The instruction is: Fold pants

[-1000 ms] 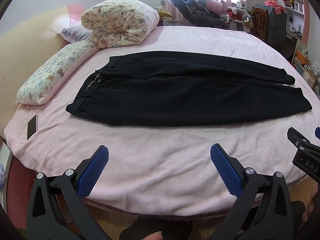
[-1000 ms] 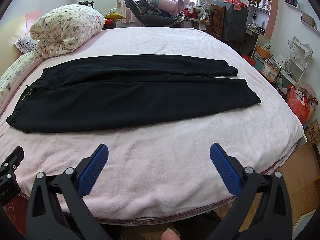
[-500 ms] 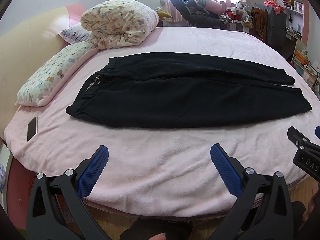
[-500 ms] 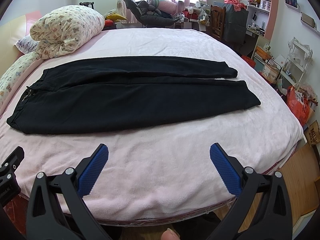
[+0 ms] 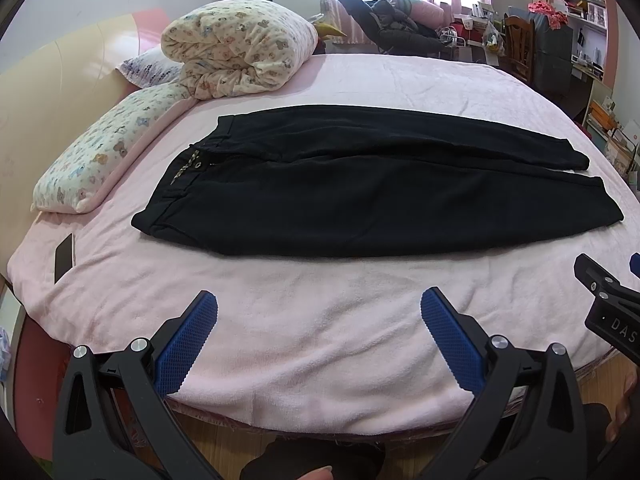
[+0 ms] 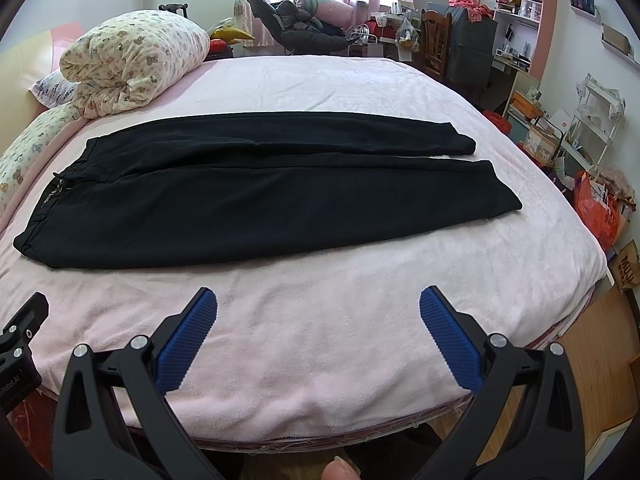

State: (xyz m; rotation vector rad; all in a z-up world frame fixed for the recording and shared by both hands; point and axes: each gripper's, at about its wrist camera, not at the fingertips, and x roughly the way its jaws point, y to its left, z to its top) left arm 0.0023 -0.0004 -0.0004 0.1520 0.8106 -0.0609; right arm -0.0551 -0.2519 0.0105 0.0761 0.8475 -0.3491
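Black pants [image 5: 372, 196] lie flat across the middle of the pink bed [image 5: 320, 328], waistband toward the pillows, both legs stretched out side by side to the right. The left gripper [image 5: 319, 312] hangs over the near edge of the bed, blue pads spread wide, holding nothing. The right gripper [image 6: 318, 312] hovers likewise, pads apart and empty; in the left view its body shows the letters "DAS". A rolled bear-print duvet [image 5: 236, 48] sits past the waistband. A brown box [image 6: 628, 266] on the floor reads "MUJI".
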